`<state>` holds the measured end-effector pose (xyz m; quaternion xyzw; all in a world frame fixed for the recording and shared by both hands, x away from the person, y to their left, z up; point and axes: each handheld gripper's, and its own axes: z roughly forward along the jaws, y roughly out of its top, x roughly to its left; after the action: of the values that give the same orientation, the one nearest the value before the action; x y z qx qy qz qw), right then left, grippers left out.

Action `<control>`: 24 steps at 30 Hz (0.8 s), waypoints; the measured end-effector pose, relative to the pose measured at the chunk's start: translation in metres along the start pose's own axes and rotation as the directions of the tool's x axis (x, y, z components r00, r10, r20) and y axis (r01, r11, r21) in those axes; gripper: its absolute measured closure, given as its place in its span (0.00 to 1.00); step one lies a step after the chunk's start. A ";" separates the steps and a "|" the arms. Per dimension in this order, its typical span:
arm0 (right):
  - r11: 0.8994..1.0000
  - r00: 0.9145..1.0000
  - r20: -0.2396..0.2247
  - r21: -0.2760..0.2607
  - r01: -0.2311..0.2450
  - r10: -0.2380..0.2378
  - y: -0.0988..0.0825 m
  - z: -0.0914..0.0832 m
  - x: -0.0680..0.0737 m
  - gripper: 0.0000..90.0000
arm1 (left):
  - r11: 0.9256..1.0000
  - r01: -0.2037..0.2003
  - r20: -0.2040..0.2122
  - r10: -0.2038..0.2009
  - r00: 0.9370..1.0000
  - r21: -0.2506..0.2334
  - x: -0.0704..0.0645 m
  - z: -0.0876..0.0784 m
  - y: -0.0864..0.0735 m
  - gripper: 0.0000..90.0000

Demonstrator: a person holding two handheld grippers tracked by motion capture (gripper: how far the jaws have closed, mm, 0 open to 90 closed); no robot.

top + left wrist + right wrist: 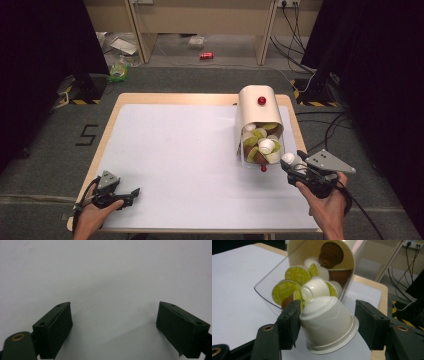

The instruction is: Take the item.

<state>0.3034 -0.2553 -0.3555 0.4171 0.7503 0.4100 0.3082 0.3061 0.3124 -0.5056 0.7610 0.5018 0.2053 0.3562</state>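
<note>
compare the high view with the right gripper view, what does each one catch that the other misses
High view alone: the left gripper resting open on the white table cover, a red can on the floor, and the red knob on the dispenser top.
Right gripper view alone: the green foil lids close up, and a gap beside one pad.
Both: the right gripper holding a white capsule by the capsule dispenser.

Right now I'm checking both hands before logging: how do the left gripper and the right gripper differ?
The left gripper has its jaws spread wide over the bare white table; the right gripper is shut on a white capsule. The left sits far from the capsule dispenser; the right is right at its open front. Both have black jaws.
</note>
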 end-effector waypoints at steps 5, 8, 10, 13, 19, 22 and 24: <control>1.000 1.000 0.010 0.009 -0.023 0.023 -0.010 -0.002 -0.005 0.44 | 1.000 0.000 0.000 0.000 1.000 0.000 0.000 0.000 0.000 0.14; 0.999 0.999 0.018 0.015 -0.037 0.037 -0.014 -0.006 -0.008 0.44 | 1.000 0.000 0.000 0.000 1.000 0.000 0.000 0.000 0.000 0.14; 0.999 0.999 0.019 0.015 -0.039 0.039 -0.018 -0.008 -0.009 0.44 | 1.000 0.000 0.000 0.000 1.000 0.000 0.000 0.000 0.000 0.14; 0.998 0.999 0.022 0.024 -0.050 0.050 -0.024 -0.008 -0.012 0.44 | 1.000 0.000 -0.001 0.000 1.000 0.000 0.000 0.000 0.000 0.14; 0.996 0.998 0.023 0.057 -0.065 0.064 -0.036 -0.001 -0.015 0.44 | 1.000 0.000 0.000 0.000 1.000 0.000 0.000 0.000 0.000 0.14; 0.995 0.997 0.023 0.076 -0.070 0.068 -0.040 0.003 -0.016 0.44 | 1.000 0.000 0.000 0.000 1.000 0.001 0.000 0.000 0.000 0.14; 0.994 0.997 0.023 0.082 -0.076 0.074 -0.042 0.006 -0.016 0.44 | 1.000 -0.001 0.000 0.001 1.000 0.001 0.000 0.000 0.000 0.14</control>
<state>0.2999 -0.2807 -0.3929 0.4614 0.7473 0.3858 0.2823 0.3061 0.3124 -0.5056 0.7613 0.5016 0.2053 0.3558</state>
